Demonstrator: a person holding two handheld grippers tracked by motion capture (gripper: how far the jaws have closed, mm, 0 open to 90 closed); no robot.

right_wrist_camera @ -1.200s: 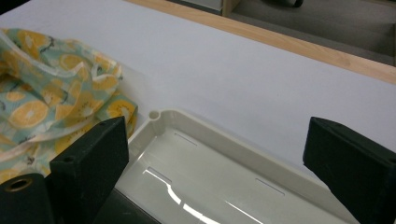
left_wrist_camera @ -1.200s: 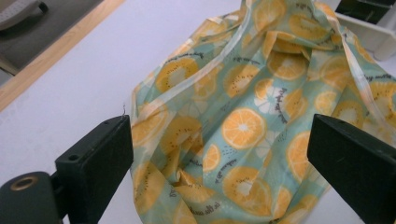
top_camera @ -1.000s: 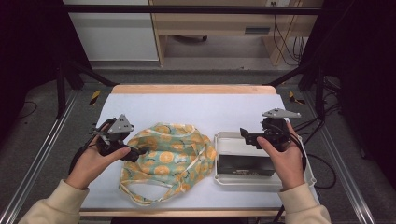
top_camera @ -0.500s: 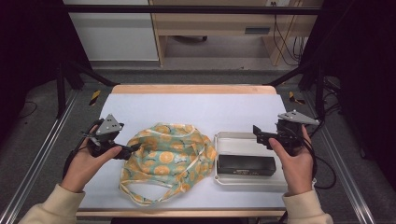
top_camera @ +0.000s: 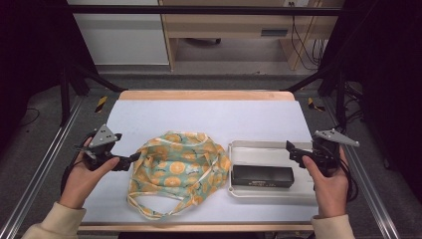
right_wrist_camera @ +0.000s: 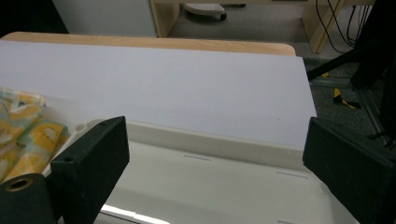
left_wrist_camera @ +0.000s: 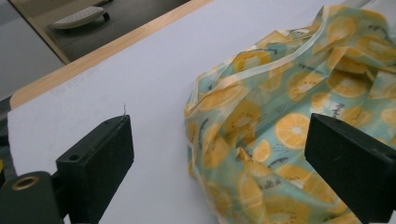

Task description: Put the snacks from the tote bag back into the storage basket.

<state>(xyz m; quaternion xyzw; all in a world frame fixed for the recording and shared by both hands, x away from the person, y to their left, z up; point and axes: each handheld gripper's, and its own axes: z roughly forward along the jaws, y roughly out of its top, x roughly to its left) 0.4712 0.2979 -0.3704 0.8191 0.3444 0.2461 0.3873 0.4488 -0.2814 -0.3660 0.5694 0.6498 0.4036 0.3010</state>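
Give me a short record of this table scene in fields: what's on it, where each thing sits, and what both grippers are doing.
surface: white table with wooden far edge
cloth bag: orange-slice print bag, crumpled, left of the tray
tray: white tray on the right, beside the bag
tray contents: black box lying flat
left gripper: open, at the bag's left edge
right gripper: open, over the tray's right end
held items: none
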